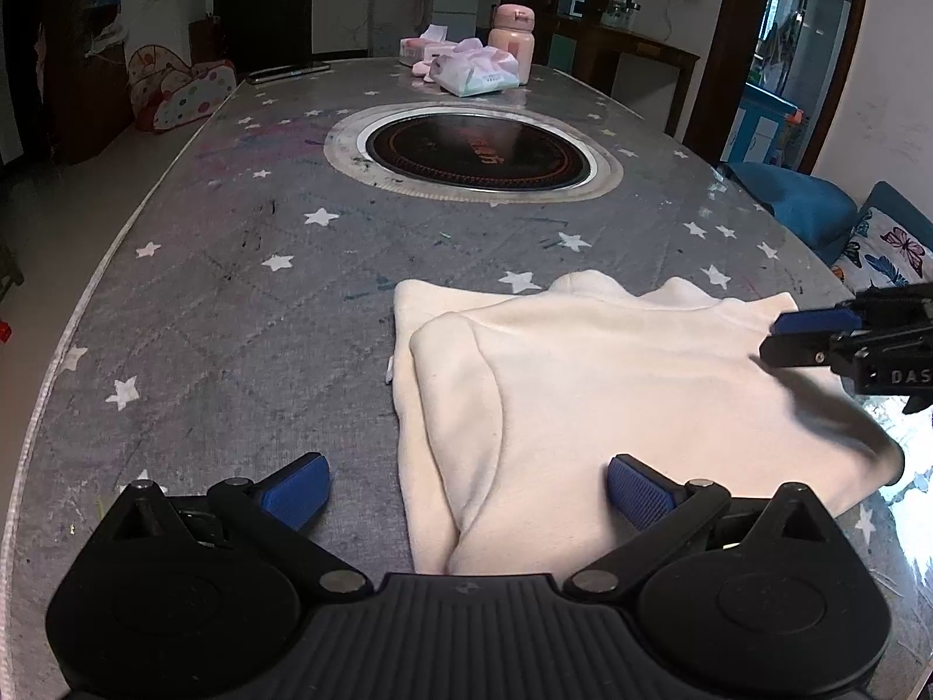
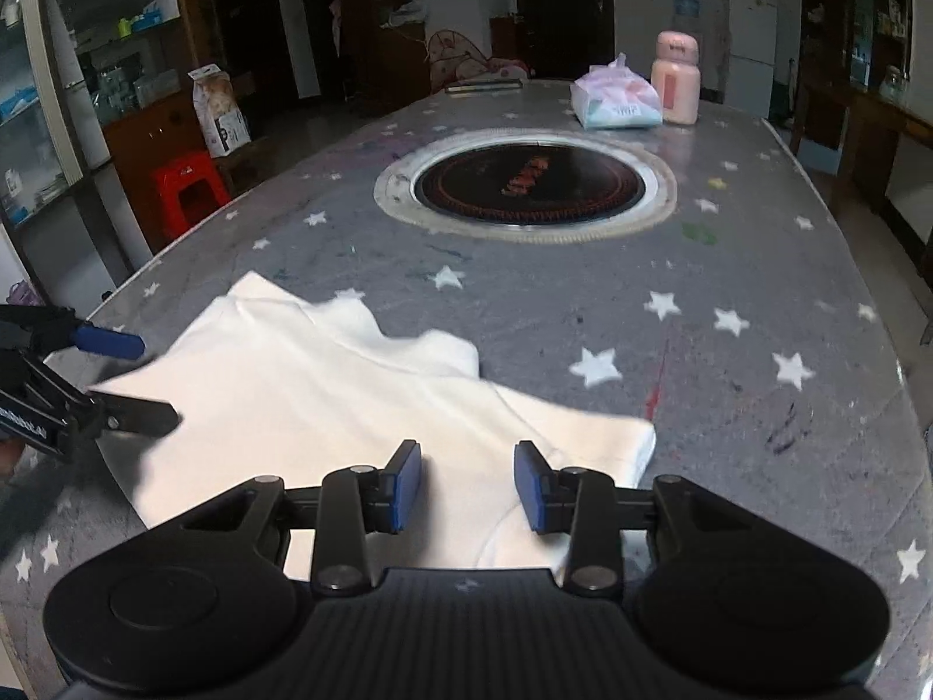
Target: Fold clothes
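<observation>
A cream garment [image 1: 583, 385] lies folded flat on the grey star-patterned table [image 1: 233, 303], with a sleeve doubled over its left side. My left gripper [image 1: 466, 490] hovers wide open over the garment's near left edge, with nothing between its pads. My right gripper [image 1: 772, 338] reaches in from the right, over the garment's far right corner. In the right wrist view the garment [image 2: 326, 385] spreads ahead and to the left. The right gripper [image 2: 469, 484] is above its near edge, pads apart, gripping nothing. The left gripper [image 2: 151, 376] stands open at the left.
A round inset hob [image 1: 472, 149] sits in the table's middle. A tissue pack [image 1: 475, 73] and a pink bottle [image 1: 513, 41] stand at the far end. A blue cushion [image 1: 799, 198] lies off the right edge and a red stool [image 2: 189, 186] off the left.
</observation>
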